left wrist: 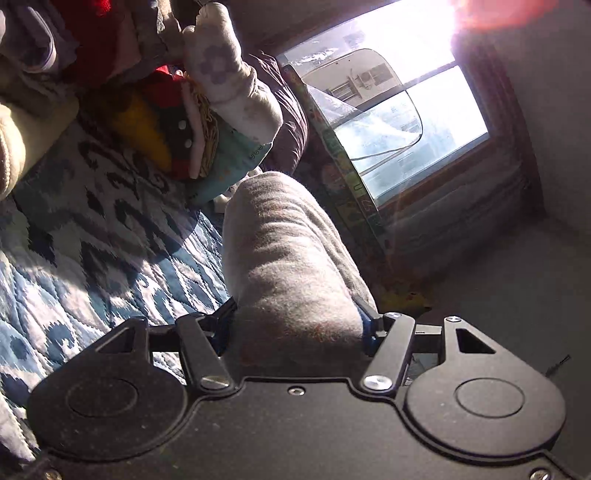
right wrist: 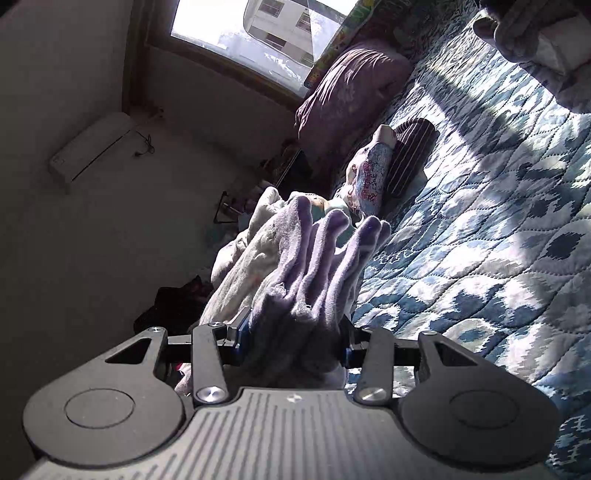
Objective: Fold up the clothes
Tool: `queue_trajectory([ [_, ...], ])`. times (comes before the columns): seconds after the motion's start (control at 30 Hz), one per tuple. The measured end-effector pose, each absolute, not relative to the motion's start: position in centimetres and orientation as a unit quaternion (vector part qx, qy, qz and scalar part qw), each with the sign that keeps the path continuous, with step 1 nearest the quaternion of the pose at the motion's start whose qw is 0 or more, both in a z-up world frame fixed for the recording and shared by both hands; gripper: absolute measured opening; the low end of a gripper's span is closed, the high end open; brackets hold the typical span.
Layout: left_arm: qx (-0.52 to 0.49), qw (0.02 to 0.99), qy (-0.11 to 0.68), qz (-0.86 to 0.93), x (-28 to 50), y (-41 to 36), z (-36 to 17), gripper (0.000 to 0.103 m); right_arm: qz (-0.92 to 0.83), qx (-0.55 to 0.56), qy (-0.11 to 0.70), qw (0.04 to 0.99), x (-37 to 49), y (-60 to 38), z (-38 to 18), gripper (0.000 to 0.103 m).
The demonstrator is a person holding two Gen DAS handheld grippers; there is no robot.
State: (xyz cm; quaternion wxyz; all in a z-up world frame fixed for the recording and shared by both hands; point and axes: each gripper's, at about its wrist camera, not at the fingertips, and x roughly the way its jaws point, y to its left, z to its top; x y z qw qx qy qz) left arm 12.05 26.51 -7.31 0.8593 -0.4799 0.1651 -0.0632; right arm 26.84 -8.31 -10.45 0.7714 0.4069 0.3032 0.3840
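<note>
Garment clamped by left gripper; right gripper pinches bunched cloth.

Home bedroom: blue-white quilted bedspread across right of frame, purple pillow upper centre, window at top, wall AC unit upper left.

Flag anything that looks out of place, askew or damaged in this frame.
Nothing looks damaged. The left hand-held gripper is shut on a grey cloth, and the right hand-held gripper on bunched lavender fabric. Unfolded clothes lie heaped on the blue patterned quilt, as expected mid-folding.
</note>
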Motion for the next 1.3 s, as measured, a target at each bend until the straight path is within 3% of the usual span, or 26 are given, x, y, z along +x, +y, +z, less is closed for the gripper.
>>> queue_trajectory([
  [0.2,-0.519,0.832,0.194,-0.011,11.3,30.1,-10.5,0.061,0.378,0.378,0.370,0.760,28.3,-2.9,-12.5,0.045],
  [0.47,-0.560,0.805,0.195,0.024,12.2,32.1,-14.1,0.062,0.380,0.365,0.400,0.750,32.3,0.5,-15.0,0.045],
  [0.8,-0.574,0.812,0.093,0.056,16.4,34.9,-13.8,0.062,0.436,0.353,0.368,0.742,42.3,7.4,-12.5,0.045],
  [1.03,-0.522,0.847,0.032,0.096,19.2,36.0,-17.3,0.062,0.452,0.398,0.353,0.716,47.7,11.5,-17.0,0.045],
  [1.2,-0.520,0.841,0.094,0.115,20.6,36.2,-18.2,0.062,0.404,0.412,0.385,0.720,48.2,11.1,-21.1,0.044],
  [1.3,-0.556,0.815,0.112,0.120,20.0,36.6,-17.5,0.060,0.419,0.436,0.370,0.706,47.1,10.4,-19.6,0.042],
])
